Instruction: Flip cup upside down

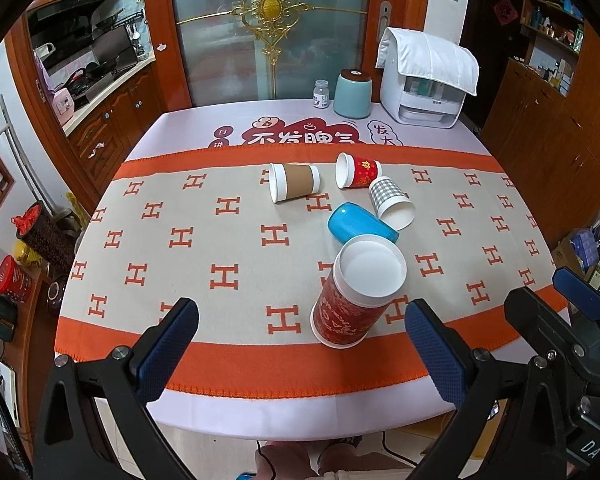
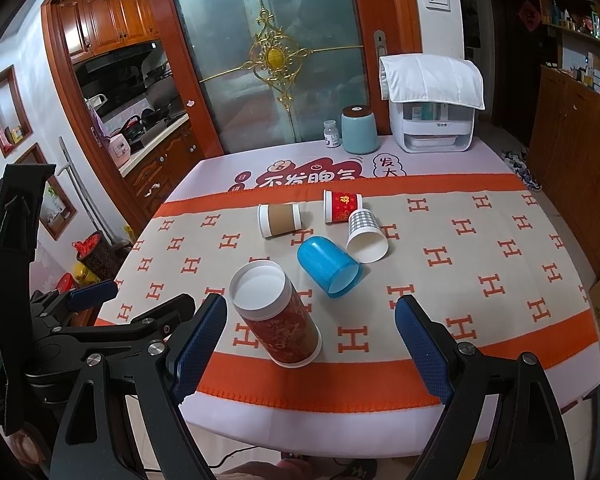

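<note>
A tall red patterned paper cup (image 1: 356, 300) stands upside down near the table's front edge, white base up; it also shows in the right wrist view (image 2: 278, 312). Behind it, lying on their sides, are a blue plastic cup (image 1: 360, 222) (image 2: 328, 266), a grey checked cup (image 1: 392, 202) (image 2: 366, 236), a small red cup (image 1: 356, 170) (image 2: 342, 206) and a brown sleeved cup (image 1: 294, 182) (image 2: 280, 220). My left gripper (image 1: 302, 344) is open and empty, in front of the tall cup. My right gripper (image 2: 310, 340) is open and empty, the tall cup just inside its left finger.
The table (image 1: 228, 408) carries an orange and beige cloth (image 1: 204, 256). At the back stand a teal canister (image 1: 352, 94), a small jar (image 1: 321, 95) and a white appliance (image 1: 424, 80) under a cloth. Wooden cabinets (image 1: 548, 128) stand to the right, a kitchen to the left.
</note>
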`<state>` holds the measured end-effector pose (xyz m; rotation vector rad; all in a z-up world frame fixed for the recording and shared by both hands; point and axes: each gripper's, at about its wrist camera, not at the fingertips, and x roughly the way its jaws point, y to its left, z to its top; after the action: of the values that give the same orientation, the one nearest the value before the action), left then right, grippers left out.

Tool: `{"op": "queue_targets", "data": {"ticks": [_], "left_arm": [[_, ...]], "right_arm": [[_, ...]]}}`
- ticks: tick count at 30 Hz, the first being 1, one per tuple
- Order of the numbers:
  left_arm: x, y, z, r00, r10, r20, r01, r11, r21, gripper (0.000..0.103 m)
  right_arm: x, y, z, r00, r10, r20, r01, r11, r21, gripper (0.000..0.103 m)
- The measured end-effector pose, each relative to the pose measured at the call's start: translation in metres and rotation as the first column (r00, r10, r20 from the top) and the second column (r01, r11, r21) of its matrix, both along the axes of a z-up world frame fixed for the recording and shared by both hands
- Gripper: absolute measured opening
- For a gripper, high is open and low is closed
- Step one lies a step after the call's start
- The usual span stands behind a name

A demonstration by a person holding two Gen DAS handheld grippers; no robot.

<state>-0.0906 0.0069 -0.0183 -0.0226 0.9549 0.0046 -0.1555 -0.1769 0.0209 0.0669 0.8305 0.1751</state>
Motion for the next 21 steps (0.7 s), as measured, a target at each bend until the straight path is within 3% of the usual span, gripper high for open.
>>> {"op": "queue_targets", "data": {"ticks": [21], "left_arm": [[0.0003,-0.0002,0.0006,1.0,0.004,0.0,-0.004,1.0,-0.001,0.102]], "right_arm": [[0.0016,-0.0018,0.0026,1.0,-0.001,0.0,0.001,1.0,0.0,0.087]]}}
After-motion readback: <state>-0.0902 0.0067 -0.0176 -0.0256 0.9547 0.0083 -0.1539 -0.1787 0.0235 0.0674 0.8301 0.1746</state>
